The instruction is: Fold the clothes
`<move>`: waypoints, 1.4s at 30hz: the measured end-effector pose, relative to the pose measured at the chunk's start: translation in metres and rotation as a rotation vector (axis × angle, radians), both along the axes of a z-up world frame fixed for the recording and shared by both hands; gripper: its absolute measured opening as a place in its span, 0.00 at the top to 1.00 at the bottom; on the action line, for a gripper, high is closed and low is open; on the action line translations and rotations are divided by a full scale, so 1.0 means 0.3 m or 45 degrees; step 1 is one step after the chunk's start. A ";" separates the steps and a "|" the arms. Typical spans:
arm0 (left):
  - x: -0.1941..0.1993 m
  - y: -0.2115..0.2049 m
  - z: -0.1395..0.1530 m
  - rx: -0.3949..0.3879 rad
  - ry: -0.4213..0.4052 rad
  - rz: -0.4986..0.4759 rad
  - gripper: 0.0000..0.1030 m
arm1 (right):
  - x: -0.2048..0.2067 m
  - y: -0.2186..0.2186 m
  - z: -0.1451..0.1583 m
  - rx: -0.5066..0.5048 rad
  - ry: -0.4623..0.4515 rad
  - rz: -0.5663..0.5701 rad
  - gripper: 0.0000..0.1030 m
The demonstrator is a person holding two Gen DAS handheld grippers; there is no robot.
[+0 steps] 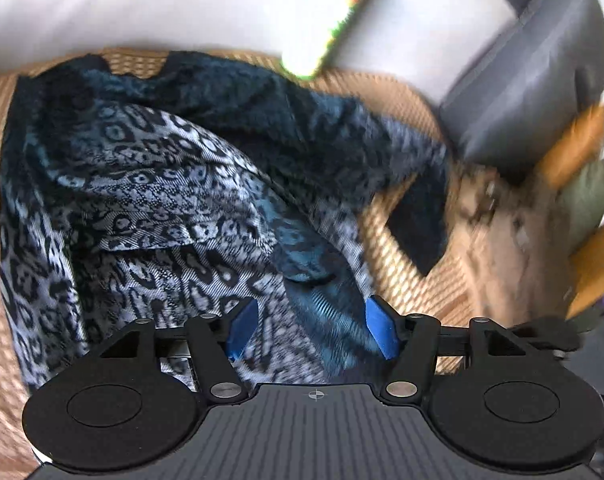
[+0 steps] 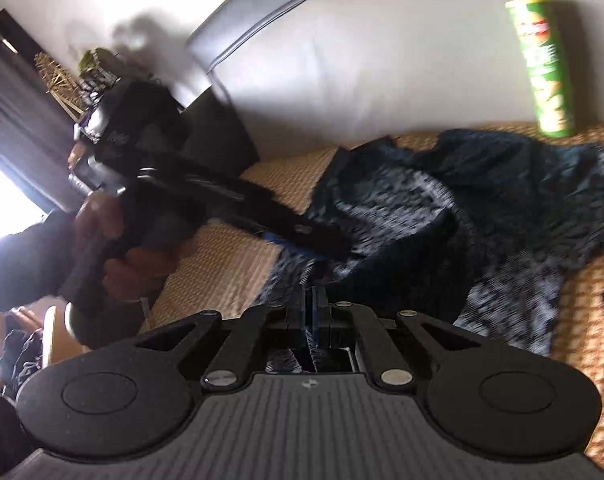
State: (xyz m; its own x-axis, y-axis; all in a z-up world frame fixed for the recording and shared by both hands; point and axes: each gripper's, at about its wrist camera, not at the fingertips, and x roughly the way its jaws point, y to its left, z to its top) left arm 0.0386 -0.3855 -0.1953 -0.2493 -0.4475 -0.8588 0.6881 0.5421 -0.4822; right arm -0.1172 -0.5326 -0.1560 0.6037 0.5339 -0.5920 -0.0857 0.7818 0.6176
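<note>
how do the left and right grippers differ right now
The left gripper has its blue pads spread wide, with nothing pinched; the right gripper is closed on the patterned garment. The left hangs over the cloth, the right grips its edge. Both are black with blue pads.

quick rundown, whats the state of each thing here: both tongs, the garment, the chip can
left tongs: open, blue pads spread over the garment, nothing clamped
right tongs: shut on the garment, fabric pinched between the pads
animal-print garment: unfolded, rumpled, lying on the woven mat
green chip can: upright against the white backrest, standing at the mat's far edge
</note>
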 end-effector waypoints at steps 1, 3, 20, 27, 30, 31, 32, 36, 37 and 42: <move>-0.010 -0.011 -0.012 0.015 0.001 -0.020 0.28 | -0.002 0.024 -0.002 0.004 -0.001 0.018 0.97; -0.023 -0.013 -0.028 0.022 -0.008 -0.015 0.31 | -0.005 0.069 -0.005 0.012 -0.003 0.054 0.96; 0.027 0.149 0.063 -0.088 -0.062 0.233 0.96 | -0.108 -0.003 -0.045 0.078 0.122 -0.366 0.63; 0.041 0.199 0.041 -0.126 0.054 0.401 0.92 | 0.005 -0.004 -0.171 0.066 0.153 -0.332 0.54; 0.047 0.204 0.048 -0.140 0.059 0.426 0.91 | 0.040 0.039 -0.231 0.070 0.144 -0.252 0.34; 0.048 0.203 0.050 -0.142 0.055 0.427 0.91 | 0.050 0.058 -0.254 0.066 0.146 -0.224 0.31; 0.047 0.200 0.052 -0.143 0.052 0.423 0.91 | 0.057 0.080 -0.276 0.060 0.153 -0.200 0.30; 0.042 0.190 0.059 -0.144 0.047 0.413 0.88 | 0.075 0.143 -0.344 0.069 0.169 -0.153 0.30; 0.041 0.189 0.060 -0.145 0.046 0.411 0.87 | 0.078 0.154 -0.356 0.077 0.168 -0.155 0.30; 0.046 0.187 0.075 -0.151 0.038 0.411 0.86 | 0.070 0.156 -0.394 0.180 0.196 -0.260 0.30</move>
State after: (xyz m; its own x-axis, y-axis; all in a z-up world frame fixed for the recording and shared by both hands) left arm 0.0525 -0.3295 -0.1727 -0.1030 -0.6037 -0.7905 0.4746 0.6686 -0.5724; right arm -0.0961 -0.4857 -0.2740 0.6163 0.4941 -0.6132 0.1678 0.6785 0.7152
